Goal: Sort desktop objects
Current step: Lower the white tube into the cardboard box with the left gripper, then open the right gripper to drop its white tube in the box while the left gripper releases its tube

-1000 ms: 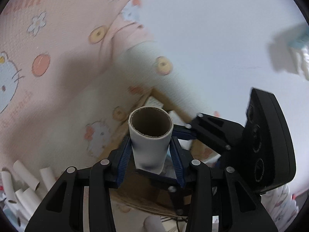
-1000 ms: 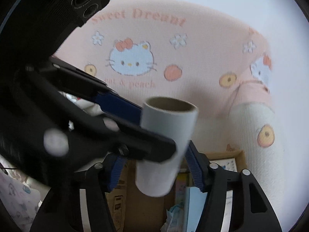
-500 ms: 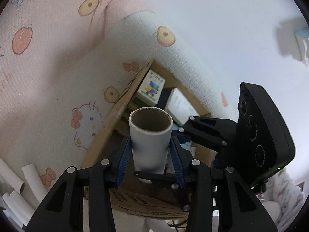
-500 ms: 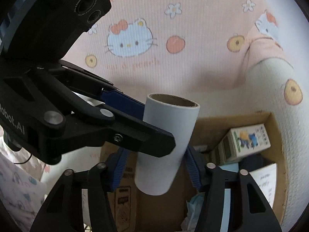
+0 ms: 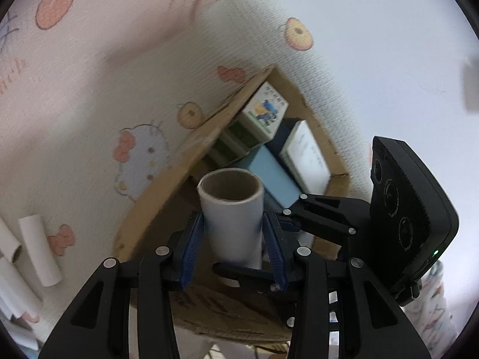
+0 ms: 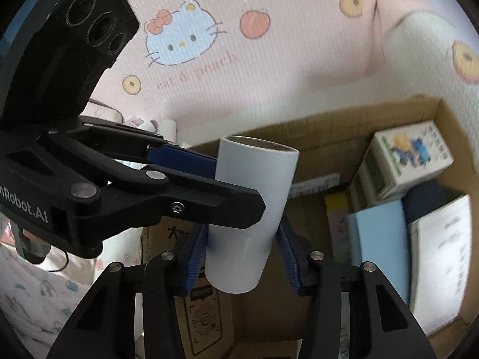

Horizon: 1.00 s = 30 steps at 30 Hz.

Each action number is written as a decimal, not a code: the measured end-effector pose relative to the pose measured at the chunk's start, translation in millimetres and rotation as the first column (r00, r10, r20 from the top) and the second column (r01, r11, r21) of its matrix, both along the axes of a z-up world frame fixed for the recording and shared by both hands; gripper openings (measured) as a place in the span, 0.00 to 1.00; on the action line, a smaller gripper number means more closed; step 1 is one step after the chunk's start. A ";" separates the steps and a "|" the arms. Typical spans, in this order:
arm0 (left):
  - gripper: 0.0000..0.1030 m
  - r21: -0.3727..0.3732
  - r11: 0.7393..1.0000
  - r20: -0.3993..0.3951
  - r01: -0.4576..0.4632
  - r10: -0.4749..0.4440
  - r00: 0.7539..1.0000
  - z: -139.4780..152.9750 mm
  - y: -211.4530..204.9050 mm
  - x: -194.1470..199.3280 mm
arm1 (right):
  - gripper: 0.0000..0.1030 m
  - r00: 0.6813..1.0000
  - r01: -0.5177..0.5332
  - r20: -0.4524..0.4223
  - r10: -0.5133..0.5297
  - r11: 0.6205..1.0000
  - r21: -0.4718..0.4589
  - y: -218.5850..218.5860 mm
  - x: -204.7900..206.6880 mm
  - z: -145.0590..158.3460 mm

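Observation:
A white cardboard tube (image 5: 232,218) stands upright between the blue pads of my left gripper (image 5: 233,239), which is shut on its lower half. My right gripper (image 6: 242,239) comes at the same tube (image 6: 248,209) from another side. Its jaws are closing and both blue pads touch the tube's lower sides. In the right wrist view the left gripper (image 6: 227,185) reaches in from the left and clamps the tube's middle. The tube hangs over an open cardboard box (image 5: 155,197), whose far wall (image 6: 314,131) shows behind it.
Inside the box lie a small carton with a cartoon print (image 6: 410,152), a light blue box (image 6: 380,239) and a white booklet (image 6: 440,257). Several loose white tubes (image 5: 39,248) lie on the pink patterned cloth (image 5: 89,59) left of the box. The right gripper's black housing (image 5: 413,224) stands close on the right.
Both grippers have sunk with the tube toward the box, which now fills more of each view. The right gripper's pads have drawn in against the tube.

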<state>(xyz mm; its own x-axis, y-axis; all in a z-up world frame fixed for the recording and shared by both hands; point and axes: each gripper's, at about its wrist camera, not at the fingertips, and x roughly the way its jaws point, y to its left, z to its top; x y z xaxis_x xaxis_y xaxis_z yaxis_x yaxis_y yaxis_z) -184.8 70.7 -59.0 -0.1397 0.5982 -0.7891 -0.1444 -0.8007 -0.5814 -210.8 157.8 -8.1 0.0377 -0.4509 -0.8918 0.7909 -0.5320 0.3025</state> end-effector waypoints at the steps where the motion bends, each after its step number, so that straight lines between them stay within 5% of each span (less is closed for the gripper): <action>1: 0.44 -0.001 1.000 -0.006 -0.010 0.010 1.000 0.8 -2.6 0.2 | 0.42 1.000 -0.001 -0.002 0.001 1.000 0.007 1.0 2.3 -2.1; 6: 0.44 -0.010 0.999 -0.009 -0.034 0.034 0.999 -1.3 -11.6 0.1 | 0.41 0.999 -0.021 0.051 0.019 0.999 0.035 -4.5 8.6 -22.2; 12: 0.15 -0.097 0.994 -0.071 0.045 -0.052 0.996 -3.8 -0.4 8.2 | 0.40 0.995 -0.044 0.089 0.035 0.994 0.100 -16.9 10.5 -45.2; 26: 0.15 -0.163 0.983 -0.107 0.087 -0.105 0.989 -5.6 -10.5 18.6 | 0.40 0.979 0.024 0.198 -0.045 0.994 0.108 -28.0 -13.9 -72.6; 30: 0.15 -0.179 0.979 -0.117 0.098 -0.120 0.986 -4.5 -9.9 21.6 | 0.40 0.933 0.119 0.323 -0.158 0.983 0.137 -26.3 -26.6 -94.3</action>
<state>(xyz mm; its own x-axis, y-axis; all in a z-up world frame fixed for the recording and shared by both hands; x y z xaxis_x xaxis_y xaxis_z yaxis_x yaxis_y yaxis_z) -163.2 60.8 -63.5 -0.1870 0.4725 -0.8613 -0.2998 -0.8623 -0.4080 -237.4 131.6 -102.4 0.2843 -0.3695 -0.8847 0.5722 -0.6750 0.4658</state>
